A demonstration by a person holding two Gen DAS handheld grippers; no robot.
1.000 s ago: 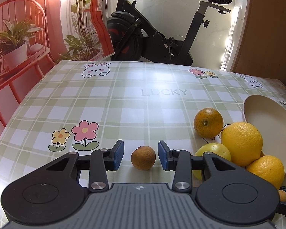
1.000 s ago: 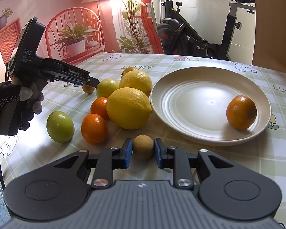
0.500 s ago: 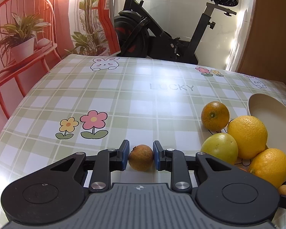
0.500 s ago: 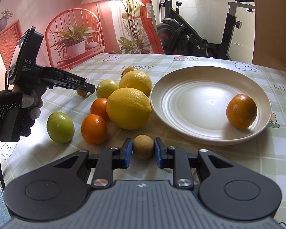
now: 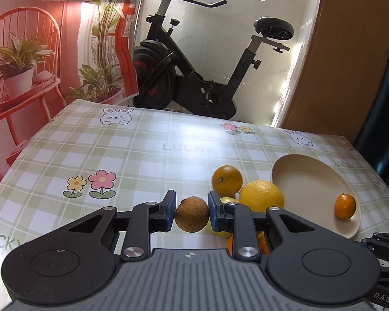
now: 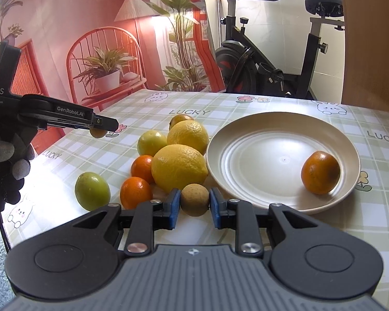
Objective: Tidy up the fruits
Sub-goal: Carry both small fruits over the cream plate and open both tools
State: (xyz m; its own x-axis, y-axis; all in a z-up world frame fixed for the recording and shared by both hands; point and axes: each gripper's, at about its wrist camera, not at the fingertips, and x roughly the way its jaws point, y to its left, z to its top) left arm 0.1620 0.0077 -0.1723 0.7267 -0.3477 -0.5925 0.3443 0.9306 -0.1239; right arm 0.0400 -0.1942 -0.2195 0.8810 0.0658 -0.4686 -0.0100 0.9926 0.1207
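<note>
Pinching one small brown fruit apiece, the left gripper (image 5: 192,213) has its fruit (image 5: 192,217) lifted clear of the checked tablecloth (image 5: 142,155), while the right gripper (image 6: 194,204) clamps a paler brown fruit (image 6: 195,199) low beside the big lemon (image 6: 180,167), just short of the plate (image 6: 246,134). Both look light, round and thin-shelled, so I'd judge a gentle squeeze across the widest middle holds best; off-centre, they could roll out.

Ahead of me stands a black exercise bike (image 5: 194,59) against the pale tiled wall (image 5: 215,36) — beside it hangs a pink printed backdrop (image 6: 72,26) showing chair, lamp and potted plants.
</note>
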